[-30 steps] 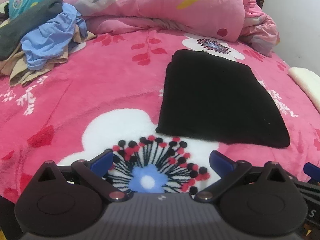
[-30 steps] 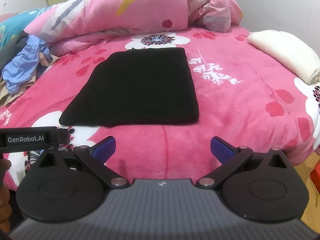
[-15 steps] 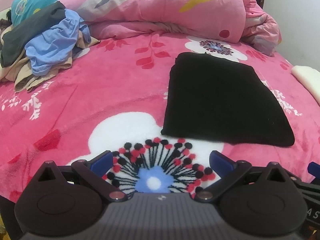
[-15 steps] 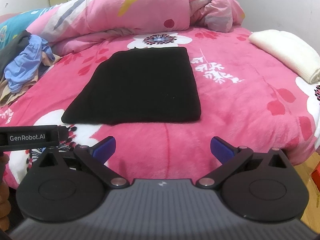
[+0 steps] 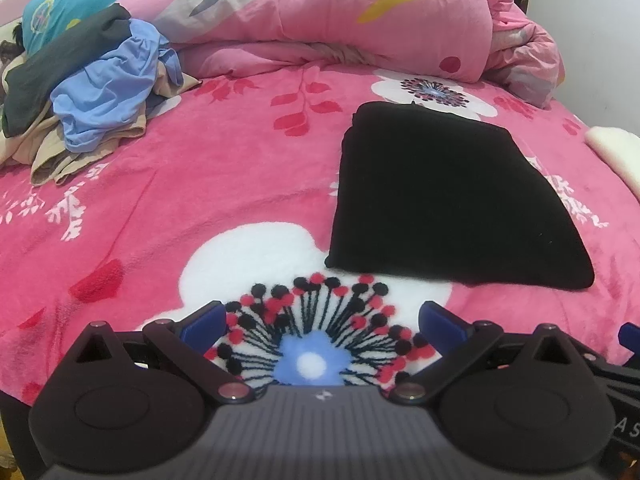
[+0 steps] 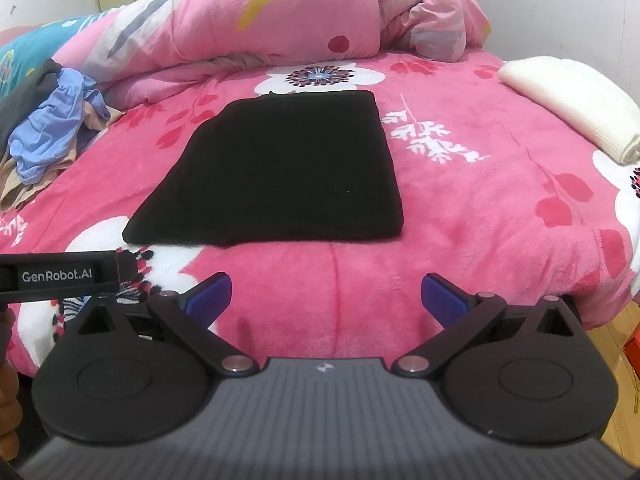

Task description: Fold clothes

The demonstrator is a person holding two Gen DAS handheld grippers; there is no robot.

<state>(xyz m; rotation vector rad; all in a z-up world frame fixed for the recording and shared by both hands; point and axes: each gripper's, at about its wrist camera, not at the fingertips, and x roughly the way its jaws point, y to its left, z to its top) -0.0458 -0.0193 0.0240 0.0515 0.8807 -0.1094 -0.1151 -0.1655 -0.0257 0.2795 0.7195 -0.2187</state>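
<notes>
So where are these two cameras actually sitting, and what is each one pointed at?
Left wrist view: rides on the left gripper, looking across the pink bed at the folded black garment and the clothes pile; its open blue fingers show.
Right wrist view: rides on the right gripper, facing the black garment head-on, with a white towel to the right; its open fingers, the left gripper's side and part of a hand show.
Shared: garment, pile, rolled quilt.

Folded black garment [image 5: 452,200] on pink blanket [image 5: 200,200]

Left gripper [image 5: 320,322] and right gripper [image 6: 325,296], both spread wide, empty.
</notes>
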